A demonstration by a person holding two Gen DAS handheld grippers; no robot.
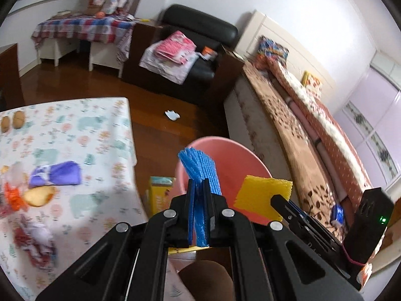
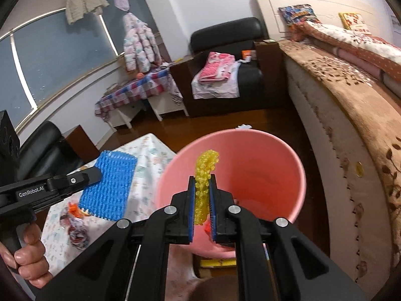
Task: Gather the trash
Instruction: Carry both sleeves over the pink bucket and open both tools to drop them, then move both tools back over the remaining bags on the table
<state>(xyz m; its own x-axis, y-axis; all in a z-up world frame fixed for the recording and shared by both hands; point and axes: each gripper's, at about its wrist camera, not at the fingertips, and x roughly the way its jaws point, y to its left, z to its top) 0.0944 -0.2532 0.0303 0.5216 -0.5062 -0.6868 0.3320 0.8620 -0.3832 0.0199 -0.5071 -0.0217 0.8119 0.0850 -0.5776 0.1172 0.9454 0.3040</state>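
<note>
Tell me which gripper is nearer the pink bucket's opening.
Right. The right gripper holds yellow foam net over the pink bucket; the left gripper, gripping blue foam net, sits beside its rim.

My left gripper (image 1: 199, 188) sits at bottom centre, jaws clamped on a blue foam net (image 1: 200, 173). Behind it is the pink bin (image 1: 225, 148). At lower right, the right gripper (image 1: 278, 200) holds a yellow foam net (image 1: 263, 193). The patterned worktop (image 1: 100, 130) fills the left.
</note>
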